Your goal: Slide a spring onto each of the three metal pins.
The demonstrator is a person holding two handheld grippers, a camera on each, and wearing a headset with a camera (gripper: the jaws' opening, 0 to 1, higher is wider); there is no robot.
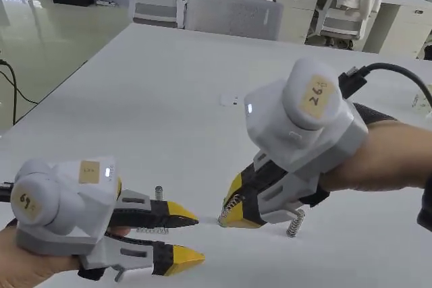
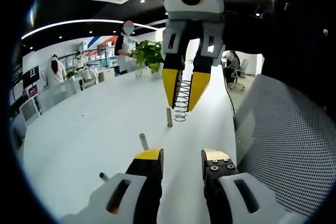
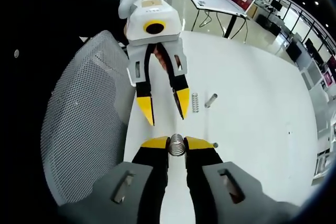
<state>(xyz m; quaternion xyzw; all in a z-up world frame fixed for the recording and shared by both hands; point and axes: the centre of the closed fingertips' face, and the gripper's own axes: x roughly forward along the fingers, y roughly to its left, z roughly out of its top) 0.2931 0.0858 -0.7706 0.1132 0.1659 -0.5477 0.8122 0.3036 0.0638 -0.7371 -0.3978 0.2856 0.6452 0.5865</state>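
The yellow-tipped right tongs (image 1: 233,212) are pinching a small silver coil spring (image 3: 177,145) and holding it low over the white table (image 1: 169,99); whether its lower end touches the surface, I can't tell. Facing them, the yellow-tipped left tongs (image 1: 192,235) hang spread wide just above the table. Near them a short bare metal pin (image 1: 159,193) stands upright with a second silver spring (image 1: 152,231) lying flat beside it, while a third coil (image 1: 295,222) stands tilted just behind the right tongs.
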